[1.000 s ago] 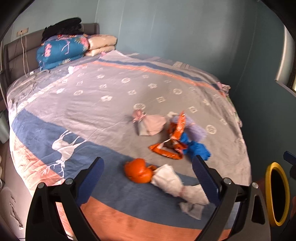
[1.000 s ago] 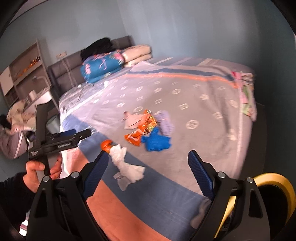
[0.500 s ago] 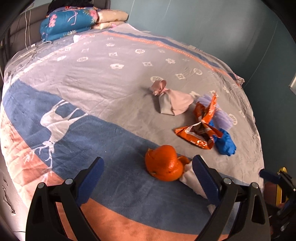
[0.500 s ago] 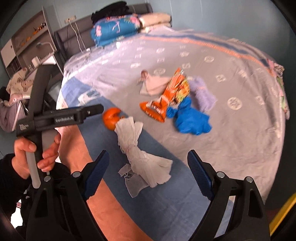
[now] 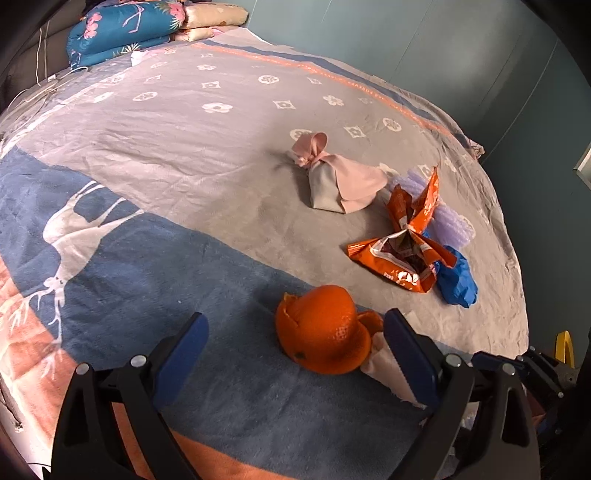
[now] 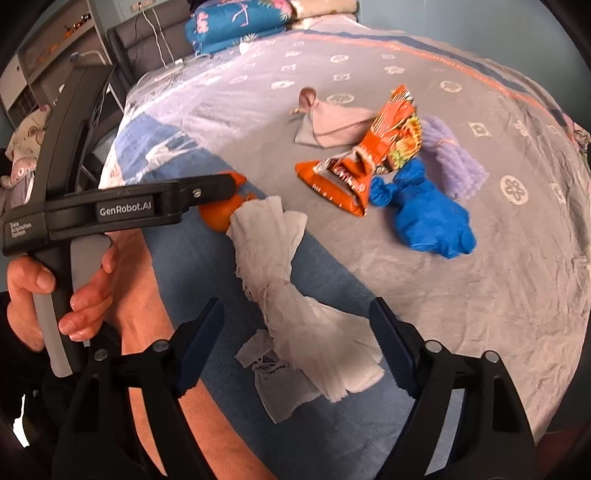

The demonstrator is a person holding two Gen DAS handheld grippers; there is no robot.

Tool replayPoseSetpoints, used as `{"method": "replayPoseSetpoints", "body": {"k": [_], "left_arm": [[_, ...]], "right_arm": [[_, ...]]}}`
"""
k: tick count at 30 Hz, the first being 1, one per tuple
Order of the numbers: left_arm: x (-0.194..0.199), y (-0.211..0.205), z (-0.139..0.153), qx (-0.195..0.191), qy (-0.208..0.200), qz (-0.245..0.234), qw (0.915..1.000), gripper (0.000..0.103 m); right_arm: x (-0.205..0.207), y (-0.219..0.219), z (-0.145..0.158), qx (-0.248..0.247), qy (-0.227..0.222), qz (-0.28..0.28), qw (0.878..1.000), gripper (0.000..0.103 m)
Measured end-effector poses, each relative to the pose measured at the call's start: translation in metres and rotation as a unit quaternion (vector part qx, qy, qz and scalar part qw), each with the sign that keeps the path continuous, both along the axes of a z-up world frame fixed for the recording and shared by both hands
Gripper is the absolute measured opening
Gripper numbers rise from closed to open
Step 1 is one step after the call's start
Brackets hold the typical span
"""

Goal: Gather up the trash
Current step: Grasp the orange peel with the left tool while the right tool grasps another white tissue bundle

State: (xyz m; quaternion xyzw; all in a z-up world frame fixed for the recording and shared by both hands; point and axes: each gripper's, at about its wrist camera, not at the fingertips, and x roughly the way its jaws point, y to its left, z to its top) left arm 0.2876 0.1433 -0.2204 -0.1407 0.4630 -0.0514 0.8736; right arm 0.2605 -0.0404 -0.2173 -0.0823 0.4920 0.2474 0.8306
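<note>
- now the left gripper (image 5: 295,343) hangs low over the bedspread (image 5: 184,147), jaws wide apart, with the orange peel (image 5: 325,332) lying between them near the right-hand finger and not pressed by either pad.
- just beside the peel, touching it, one end of the twisted white tissue (image 6: 295,295) runs along the blue band of the bedspread toward the near edge.
- the right gripper (image 6: 295,339) sits over that tissue's lower, spread-out end; its jaws have just been closing in a little but are parted, the tissue between them and not squeezed.
- a small torn scrap of tissue (image 6: 258,354) lies next to the big piece, by the left-hand finger.
- farther up the bed, on the grey part, lie an orange snack wrapper (image 6: 354,166), a blue glove (image 6: 424,218) touching it, a lilac crinkled bag (image 6: 454,158) behind both, and a pink tied pouch (image 6: 328,118) a bit apart.
- a person's hand (image 6: 59,284) holds the left gripper's handle, seen from the right wrist camera.
- folded quilts (image 5: 125,29) are stacked at the head of the bed.
- a yellow rim (image 5: 565,347) shows past the bed's edge, mostly hidden.
</note>
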Motion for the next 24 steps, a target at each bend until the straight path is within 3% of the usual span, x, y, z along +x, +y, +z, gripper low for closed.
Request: {"method": "replayPoseSetpoints", "body": {"k": [11, 14, 16, 19, 24], "left_arm": [[0.002, -0.006, -0.007, -0.001, 0.005, -0.012, 0.9999, 0.051], [0.000, -0.008, -0.006, 0.001, 0.001, -0.017, 0.9998, 0.037], [-0.001, -0.009, -0.005, 0.000, -0.002, -0.018, 0.9998, 0.028], [-0.001, -0.005, -0.003, -0.015, -0.001, -0.018, 0.9997, 0.026], [-0.006, -0.004, 0.007, -0.018, -0.013, -0.020, 0.9996, 0.025]], "right_arm": [[0.012, 0.011, -0.017, -0.019, 0.025, -0.006, 0.999, 0.056], [0.013, 0.013, -0.019, -0.028, 0.023, -0.004, 0.999, 0.048], [0.013, 0.013, -0.018, -0.031, 0.020, -0.002, 0.999, 0.035], [0.011, 0.016, -0.014, -0.035, 0.010, 0.006, 0.999, 0.025], [0.002, 0.017, -0.001, -0.034, -0.008, 0.017, 0.999, 0.020]]}}
